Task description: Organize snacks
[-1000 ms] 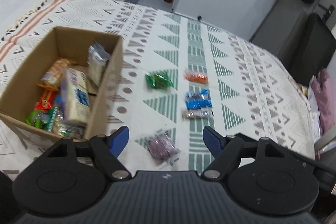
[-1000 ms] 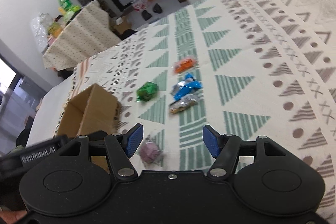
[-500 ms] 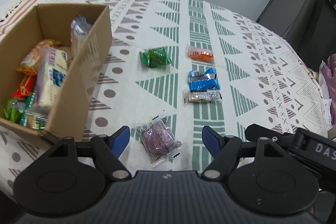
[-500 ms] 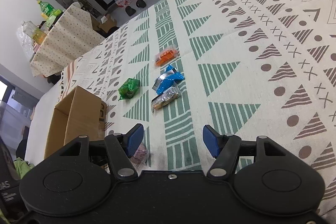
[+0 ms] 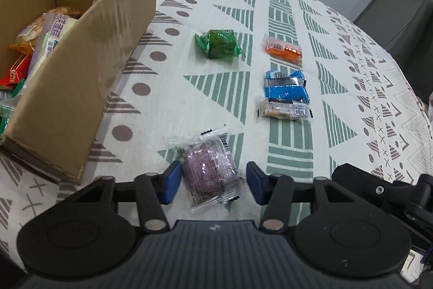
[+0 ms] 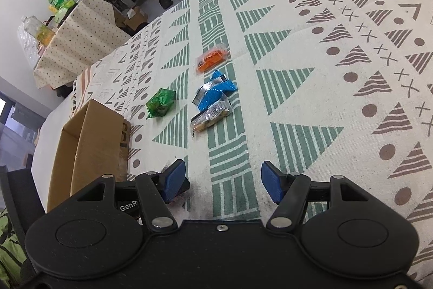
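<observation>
- The purple snack packet (image 5: pixel 209 169) lies near the front edge of the desk (image 5: pixel 284 142), right of the cardboard box (image 5: pixel 81 88); picking it up looks like the step in hand.
- The left claw (image 5: pixel 212 182) straddles it, wide apart, gripping nothing; next it must close, then lift toward the box.
- The right claw (image 6: pixel 223 180) hangs wide and empty over bare cloth, the other snacks well beyond it.

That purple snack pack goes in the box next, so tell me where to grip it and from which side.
Grip the purple snack pack across its plump middle, coming down from above. It lies flat on the tablecloth, the bulge narrower than the open left gripper, whose blue fingers already flank it. The thin crimped ends would probably slip or crumple. The cardboard box sits clear to the left.
</observation>
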The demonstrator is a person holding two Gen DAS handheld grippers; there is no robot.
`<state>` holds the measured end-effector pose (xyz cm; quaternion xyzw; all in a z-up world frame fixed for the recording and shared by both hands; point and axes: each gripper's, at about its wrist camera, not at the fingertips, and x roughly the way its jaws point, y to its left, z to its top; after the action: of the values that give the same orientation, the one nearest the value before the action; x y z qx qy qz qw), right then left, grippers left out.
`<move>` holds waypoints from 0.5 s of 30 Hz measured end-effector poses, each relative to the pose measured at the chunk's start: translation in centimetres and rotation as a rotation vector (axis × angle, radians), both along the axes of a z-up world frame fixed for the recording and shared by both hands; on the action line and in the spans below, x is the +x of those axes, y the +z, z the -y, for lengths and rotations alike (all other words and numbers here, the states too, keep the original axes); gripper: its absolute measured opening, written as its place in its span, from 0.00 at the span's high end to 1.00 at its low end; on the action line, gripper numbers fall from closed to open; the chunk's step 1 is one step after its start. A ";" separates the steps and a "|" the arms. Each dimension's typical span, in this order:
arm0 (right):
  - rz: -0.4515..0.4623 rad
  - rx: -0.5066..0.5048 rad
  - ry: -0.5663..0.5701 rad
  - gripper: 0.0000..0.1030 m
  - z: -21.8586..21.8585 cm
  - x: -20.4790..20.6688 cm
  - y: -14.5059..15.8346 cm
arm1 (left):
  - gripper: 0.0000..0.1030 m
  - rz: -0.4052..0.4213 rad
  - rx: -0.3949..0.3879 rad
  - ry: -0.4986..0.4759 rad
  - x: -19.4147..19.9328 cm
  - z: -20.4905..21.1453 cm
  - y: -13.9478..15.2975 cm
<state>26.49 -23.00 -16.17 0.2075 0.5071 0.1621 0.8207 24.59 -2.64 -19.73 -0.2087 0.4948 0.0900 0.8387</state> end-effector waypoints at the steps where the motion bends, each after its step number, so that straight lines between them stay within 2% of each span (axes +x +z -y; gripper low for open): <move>1: 0.000 0.001 0.001 0.39 0.0 0.0 0.0 | 0.62 0.009 0.002 -0.001 0.0 0.0 0.0; 4: 0.007 0.010 0.004 0.39 -0.1 0.1 0.1 | 0.68 0.016 0.005 0.004 0.0 -0.2 0.3; 7: 0.017 0.016 0.012 0.39 -0.3 0.1 0.2 | 0.69 0.033 0.034 0.006 -0.2 -0.3 1.0; 15: 0.056 0.065 0.024 0.39 -0.4 -0.1 1.0 | 0.69 0.078 0.047 0.007 -1.1 -0.7 3.6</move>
<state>26.41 -22.61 -15.15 0.2234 0.4809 0.1941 0.8253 23.48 -1.90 -16.15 -0.1943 0.4587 0.0964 0.8617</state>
